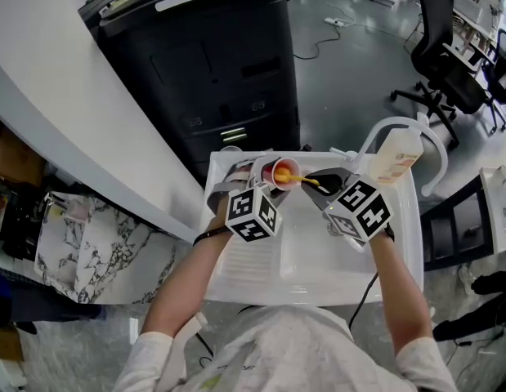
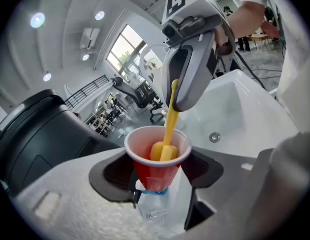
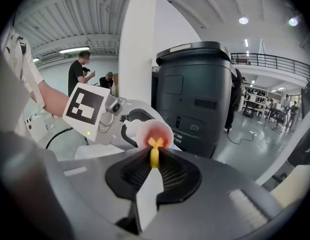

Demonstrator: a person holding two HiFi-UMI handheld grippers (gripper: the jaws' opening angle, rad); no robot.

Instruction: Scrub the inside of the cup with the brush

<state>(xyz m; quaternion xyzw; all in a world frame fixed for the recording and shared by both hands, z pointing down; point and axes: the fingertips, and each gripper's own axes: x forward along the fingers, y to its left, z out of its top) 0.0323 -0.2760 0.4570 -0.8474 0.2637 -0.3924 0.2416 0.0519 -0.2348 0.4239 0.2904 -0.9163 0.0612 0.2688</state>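
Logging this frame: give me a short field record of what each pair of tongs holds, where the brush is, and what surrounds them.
left tongs: closed on the red cup, its mouth tipped toward the other tongs
right tongs: closed on the handle of the yellow brush
brush position: its head sits inside the cup
setting: over a white sink; bottle and faucet at the sink's far right; black bin behind
task stage: brush in place for scrubbing
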